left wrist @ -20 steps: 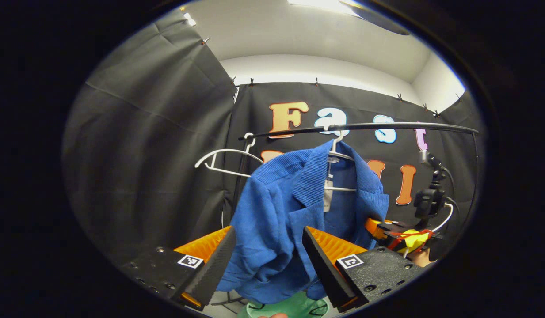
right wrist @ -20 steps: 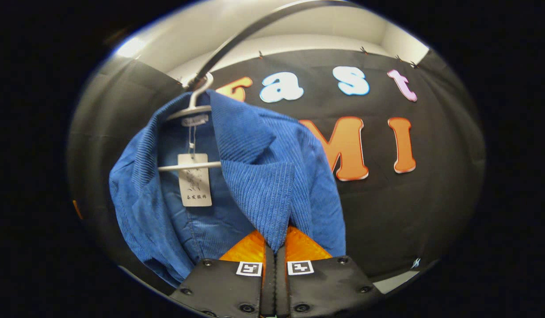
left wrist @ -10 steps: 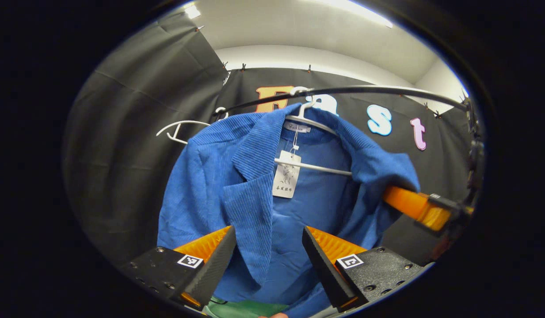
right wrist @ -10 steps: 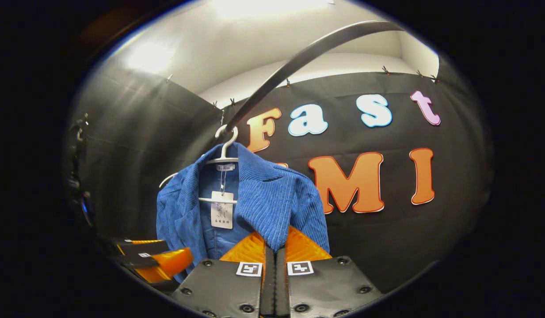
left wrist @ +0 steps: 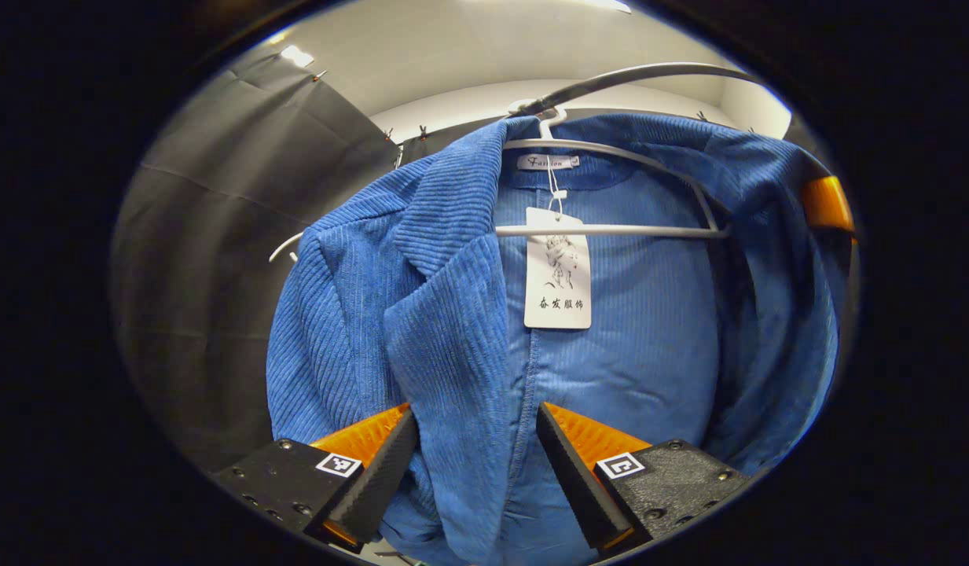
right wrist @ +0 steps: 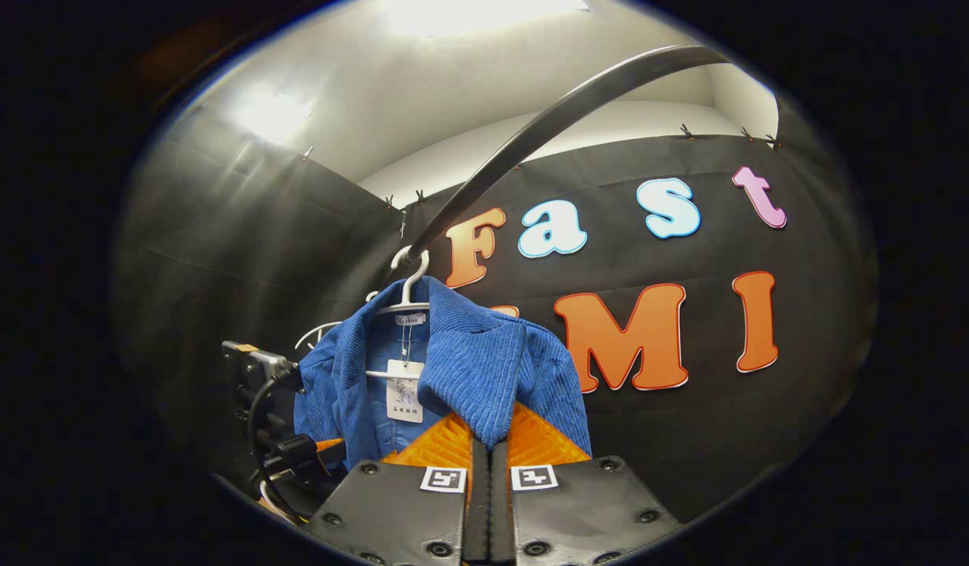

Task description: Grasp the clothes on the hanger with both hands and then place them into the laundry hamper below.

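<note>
Left gripper view: blue corduroy jacket (left wrist: 453, 314) close up, from about 10 o'clock round to 4 o'clock, hung on a white hanger (left wrist: 610, 230) whose hook catches a dark curved rail (left wrist: 633, 75) at 12 o'clock. White paper tag (left wrist: 558, 271) dangling on a string from the collar, just above centre. Left gripper (left wrist: 472, 460) at 6 o'clock, jaws wide apart, one lapel edge of the jacket hanging down between the two fingers (left wrist: 374, 479); impossible to tell whether either finger touches the cloth. Bit of the right gripper (left wrist: 826, 203) poking out at 2 o'clock, right at the jacket's far shoulder edge. A second white hanger (left wrist: 284, 246) peeking from behind the jacket at 9 o'clock. Laundry hamper not made out here.

Right gripper view: same jacket (right wrist: 468, 369) smaller, just left of centre toward 7 o'clock, on the hanger (right wrist: 409, 287) under the rail (right wrist: 547, 134) that sweeps from centre up to 1 o'clock. Tag (right wrist: 405, 399) against the inner lining. Right gripper (right wrist: 488, 444) at 6 o'clock, jaws closed tight with the tip of the jacket's lapel pinched between them. At 8 o'clock, the left gripper (right wrist: 295, 456) with its black cabling, just beside the jacket's lower left edge.
</note>
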The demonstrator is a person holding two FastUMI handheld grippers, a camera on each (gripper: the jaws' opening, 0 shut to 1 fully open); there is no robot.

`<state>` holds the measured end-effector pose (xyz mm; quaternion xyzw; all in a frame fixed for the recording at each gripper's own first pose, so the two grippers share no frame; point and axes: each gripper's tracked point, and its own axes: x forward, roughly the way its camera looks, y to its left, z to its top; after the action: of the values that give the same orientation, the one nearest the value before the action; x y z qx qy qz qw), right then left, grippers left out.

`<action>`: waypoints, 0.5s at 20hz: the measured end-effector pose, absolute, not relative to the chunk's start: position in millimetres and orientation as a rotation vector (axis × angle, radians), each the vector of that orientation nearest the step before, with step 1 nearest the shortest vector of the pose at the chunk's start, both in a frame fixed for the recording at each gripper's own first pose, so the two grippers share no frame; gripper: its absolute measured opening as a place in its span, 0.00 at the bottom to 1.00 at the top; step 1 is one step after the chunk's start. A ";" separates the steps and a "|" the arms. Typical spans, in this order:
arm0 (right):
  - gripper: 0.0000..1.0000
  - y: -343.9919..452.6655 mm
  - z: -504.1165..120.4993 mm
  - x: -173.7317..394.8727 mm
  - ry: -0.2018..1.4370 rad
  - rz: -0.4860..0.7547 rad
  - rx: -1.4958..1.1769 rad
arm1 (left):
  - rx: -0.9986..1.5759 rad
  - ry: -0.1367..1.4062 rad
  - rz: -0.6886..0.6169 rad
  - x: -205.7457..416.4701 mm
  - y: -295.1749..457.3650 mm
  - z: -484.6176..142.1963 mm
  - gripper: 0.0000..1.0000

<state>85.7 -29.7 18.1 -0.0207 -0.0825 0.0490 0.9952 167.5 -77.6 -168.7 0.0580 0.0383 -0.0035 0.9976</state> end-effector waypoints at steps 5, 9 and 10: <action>0.08 -41.0 18.1 84.7 -0.187 0.045 -0.043 | 0.077 0.078 0.008 152.1 -45.3 -156.1 0.21; 0.08 -47.9 19.0 87.2 -0.218 -0.013 -0.060 | 0.113 0.017 0.044 126.0 -5.2 -111.0 0.04; 0.07 -52.8 19.9 87.5 -0.227 -0.038 -0.081 | 0.138 -0.016 0.074 120.3 6.3 -94.1 0.04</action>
<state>87.5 -52.8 19.9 -0.0404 -0.1134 -0.0190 0.9925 120.3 6.3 -94.1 0.0687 -0.0080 0.0370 0.9969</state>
